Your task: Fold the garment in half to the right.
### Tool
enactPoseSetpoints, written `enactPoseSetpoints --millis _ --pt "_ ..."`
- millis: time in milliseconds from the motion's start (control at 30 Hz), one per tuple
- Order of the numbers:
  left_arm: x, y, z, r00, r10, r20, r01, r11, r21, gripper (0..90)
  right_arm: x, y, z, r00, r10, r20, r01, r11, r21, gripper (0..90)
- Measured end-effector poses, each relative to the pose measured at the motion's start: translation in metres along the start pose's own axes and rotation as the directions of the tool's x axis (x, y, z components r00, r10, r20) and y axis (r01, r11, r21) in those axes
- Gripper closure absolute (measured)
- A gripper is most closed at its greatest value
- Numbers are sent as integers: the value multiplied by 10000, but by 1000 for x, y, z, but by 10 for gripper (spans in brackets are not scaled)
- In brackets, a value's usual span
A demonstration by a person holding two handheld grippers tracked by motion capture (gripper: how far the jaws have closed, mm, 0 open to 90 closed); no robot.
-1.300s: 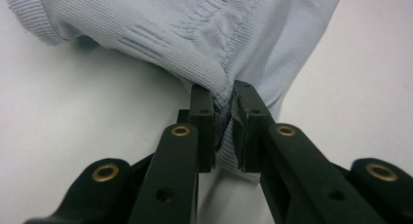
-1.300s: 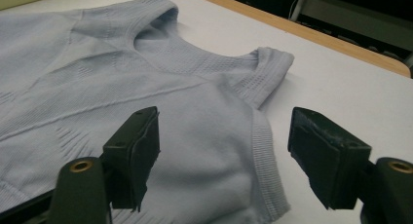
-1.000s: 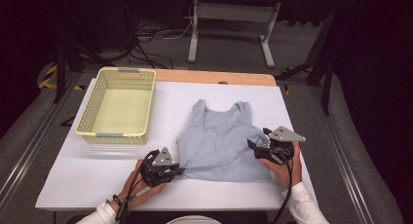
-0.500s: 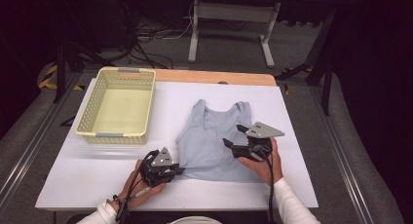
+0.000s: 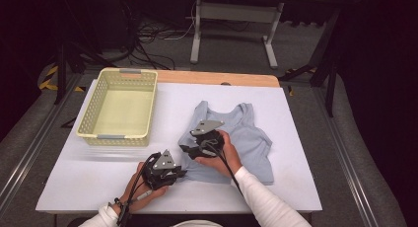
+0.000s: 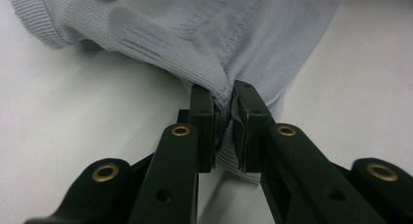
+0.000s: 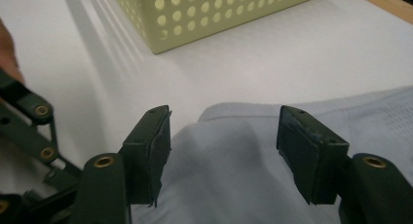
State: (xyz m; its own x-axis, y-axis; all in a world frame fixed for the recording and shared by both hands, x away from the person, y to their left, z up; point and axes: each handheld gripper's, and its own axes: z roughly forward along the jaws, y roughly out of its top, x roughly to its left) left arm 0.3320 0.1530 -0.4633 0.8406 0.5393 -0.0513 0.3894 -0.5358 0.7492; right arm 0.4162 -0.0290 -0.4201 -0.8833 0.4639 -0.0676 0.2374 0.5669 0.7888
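**Mia:** Where was the top?

**Ben:** The light blue tank top (image 5: 236,138) lay on the white table (image 5: 296,113), to the right of the yellow basket (image 5: 121,106). Its straps pointed away from the person, and its bottom edge was near them.

**Mia:** What was the left gripper (image 6: 225,112) doing?

**Ben:** It was squeezed tight on the top. In the left gripper view, a bit of cloth was bunched up between the two black jaws. It had the bottom left corner, close to the table. I think it held that corner so the top would not slide away.

**Mia:** And the right gripper (image 7: 224,136)?

**Ben:** Its jaws were wide apart and nothing was in them. It hung over the left part of the top, a bit farther up than the pinched corner. In the right gripper view the cloth lay under the jaws, and its edge curved just past them. I could not tell if the tips touched the cloth.

**Mia:** Why was it open like that?

**Ben:** I think it was getting ready to grab that side. Then both grippers could lift or fold the top together.

**Mia:** Why was the basket so near?

**Ben:** It had nothing in it, and it sat just to the left. Maybe the top was meant to go in there.
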Motion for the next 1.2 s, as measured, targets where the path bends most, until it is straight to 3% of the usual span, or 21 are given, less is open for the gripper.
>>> enactPoseSetpoints --millis 133,233,333,467,533,600,767,867,1000,1200 --pt "0 0 0 10000 -4 -40 4 10000 -3 805 5 8 15 9998 -198 -67 201 9985 504 356" --pt "0 0 0 10000 -58 -47 58 10000 -28 803 2 7 29 9999 130 70 -136 9952 973 371" --pt "-1 0 0 9999 51 -132 -51 10000 19 800 -2 5 39 9998 -27 190 -1 9890 1481 450" --pt "0 0 0 9999 -4 -136 4 10000 27 796 2 4 46 9993 -378 -30 377 9792 1995 657" --pt "-1 0 0 9999 3 -155 -3 10000 22 794 3 5 45 9983 -569 -98 577 9800 1906 780" --pt "-1 0 0 9998 65 -203 -64 10000 43 791 3 6 42 9980 -637 -6 627 9816 1803 835" --pt "1 0 -4 9997 -87 -249 85 9999 -72 789 4 13 28 9977 -653 201 628 9923 1068 851" --pt "0 4 -12 9982 267 -538 -273 9996 -104 798 3 20 19 9977 -621 273 605 9966 553 854" --pt "4 5 -25 9977 -3 -683 -33 9986 -529 801 3 30 11 9960 -810 376 805 9967 135 854" --pt "7 6 -31 9990 -290 -344 259 9960 -851 802 3 34 6 9978 -592 297 602 9977 -324 854"
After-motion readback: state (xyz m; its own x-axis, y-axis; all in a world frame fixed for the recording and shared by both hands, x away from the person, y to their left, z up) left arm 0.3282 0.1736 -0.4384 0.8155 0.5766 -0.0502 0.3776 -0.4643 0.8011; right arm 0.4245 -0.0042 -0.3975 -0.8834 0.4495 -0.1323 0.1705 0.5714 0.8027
